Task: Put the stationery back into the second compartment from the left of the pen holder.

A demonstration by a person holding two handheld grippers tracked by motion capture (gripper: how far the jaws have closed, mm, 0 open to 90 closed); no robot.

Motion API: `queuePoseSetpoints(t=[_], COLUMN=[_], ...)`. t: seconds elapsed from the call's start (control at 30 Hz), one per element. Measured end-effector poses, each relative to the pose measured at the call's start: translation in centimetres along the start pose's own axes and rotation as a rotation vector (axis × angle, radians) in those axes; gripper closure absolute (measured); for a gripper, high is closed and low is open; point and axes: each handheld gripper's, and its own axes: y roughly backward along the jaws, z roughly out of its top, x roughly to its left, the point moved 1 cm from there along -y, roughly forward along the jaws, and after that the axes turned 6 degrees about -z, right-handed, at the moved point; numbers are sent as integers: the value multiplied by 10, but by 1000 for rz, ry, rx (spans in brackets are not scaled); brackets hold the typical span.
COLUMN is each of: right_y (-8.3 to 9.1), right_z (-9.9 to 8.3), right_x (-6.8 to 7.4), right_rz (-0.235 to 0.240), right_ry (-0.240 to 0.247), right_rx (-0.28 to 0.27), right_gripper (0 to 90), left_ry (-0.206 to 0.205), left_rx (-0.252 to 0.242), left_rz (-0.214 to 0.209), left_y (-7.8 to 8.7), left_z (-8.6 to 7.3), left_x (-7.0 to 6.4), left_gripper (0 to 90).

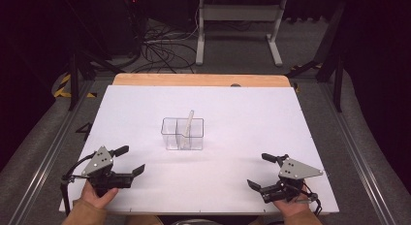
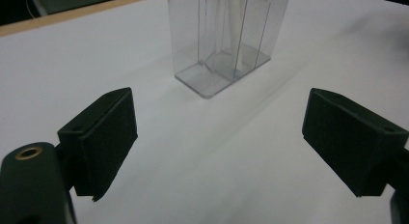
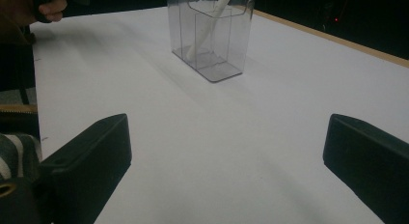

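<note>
A clear plastic holder point(image 1: 182, 134) stands mid-surface point(image 1: 232, 181), its long axis running left to right, with a white stick point(image 1: 187, 128) inside leaning up and away from the person. The left gripper point(image 1: 130, 161) and right gripper point(image 1: 260, 170) sit near the front corners, well apart from it — both with jaws spread, empty

I see a container point(image 1: 182, 134) at the middle of the desk point(image 1: 242, 118), a stick point(image 1: 187, 127) leaning inside it. My left claw point(image 1: 130, 160) sits near-left, my right claw point(image 1: 261, 170) near-right, both well apart from it.
</note>
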Motion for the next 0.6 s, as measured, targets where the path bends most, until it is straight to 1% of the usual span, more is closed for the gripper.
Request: queuePoseSetpoints(t=[0.07,0.13,0.17,0.2,0.23,0.27,0.33,0.37,0.47,0.53,0.57,0.6], right_y=[0,0,0,0,0,0,0,0,-1,-1,-1,-1], right_z=[0,0,0,-1,-1,-1,-1,-2,-3,-3,-3,-3], right_x=[0,0,0,0,0,0,0,-1,-2,-2,-3,-3], right_rz=[0,2,3,4,6,7,8,10,13,12,12,14], right_ry=[0,0,0,0,-1,-2,-2,-3,-9,-9,-9,-11], right_rx=[1,2,3,5,6,6,6,7,10,15,16,15], right_gripper=[36,36,36,36,36,36,36,37,36,36,36,36], left_ry=[13,4,9,5,7,0,-3,2,17,43,50,46], left_rx=[3,8,0,1,5,14,33,31,27,6,-5,-10], left_rz=[-6,1,4,10,16,22,20,14,15,17,15,19], left_y=[-1,1,1,2,2,1,0,-1,-4,-4,-3,-2], left_z=[-7,-10,-11,-13,-16,-18,-21,-21,-19,-17,-16,-16], left_x=[-2,-4,-5,-6,-7,-8,-8,-6,-2,1,2,2], left_gripper=[129,130,130,132,132,132,132,133,135,137,138,139])
